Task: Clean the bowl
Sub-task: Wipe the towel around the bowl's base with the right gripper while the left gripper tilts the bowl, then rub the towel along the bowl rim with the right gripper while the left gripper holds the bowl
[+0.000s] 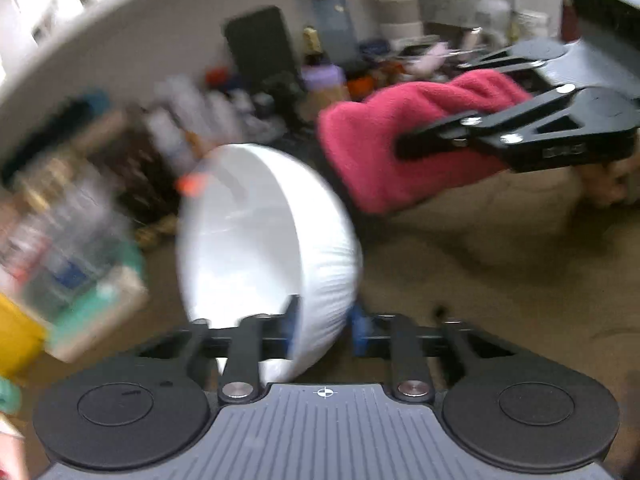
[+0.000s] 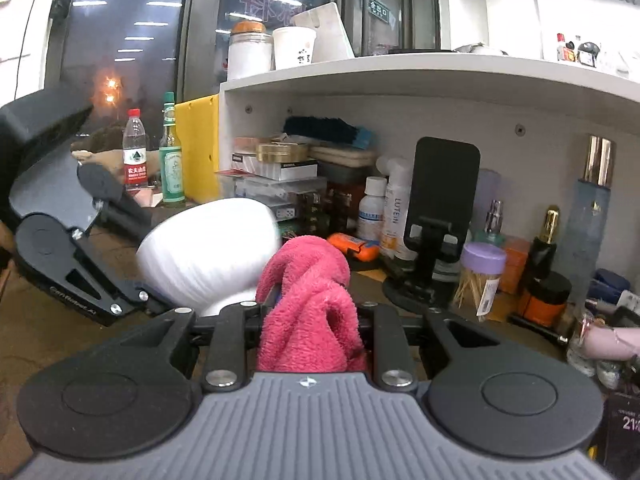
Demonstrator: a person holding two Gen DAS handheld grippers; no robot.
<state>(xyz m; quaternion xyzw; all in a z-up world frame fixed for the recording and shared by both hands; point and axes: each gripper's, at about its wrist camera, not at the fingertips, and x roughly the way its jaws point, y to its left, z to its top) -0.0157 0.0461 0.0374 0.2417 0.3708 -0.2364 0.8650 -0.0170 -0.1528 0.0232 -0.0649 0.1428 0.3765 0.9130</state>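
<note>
Cluttered shelf point(image 2: 400, 76) behind glossy ribbed white bowl point(image 1: 260, 248) and fluffy pink cloth point(image 2: 308, 300).

two close wrist views, both showing bowl point(image 1: 256, 248)

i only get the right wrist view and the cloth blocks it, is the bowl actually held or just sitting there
Observer: Held. In the left wrist view the left gripper is shut on the white bowl at its rim.
Operator: which way does the bowl face
Observer: It is tipped on edge, its opening towards the left of that view.
Operator: is my cloth in it yet
Observer: No. The pink cloth in the right gripper hangs apart from the bowl, up and to the right of it.
</note>
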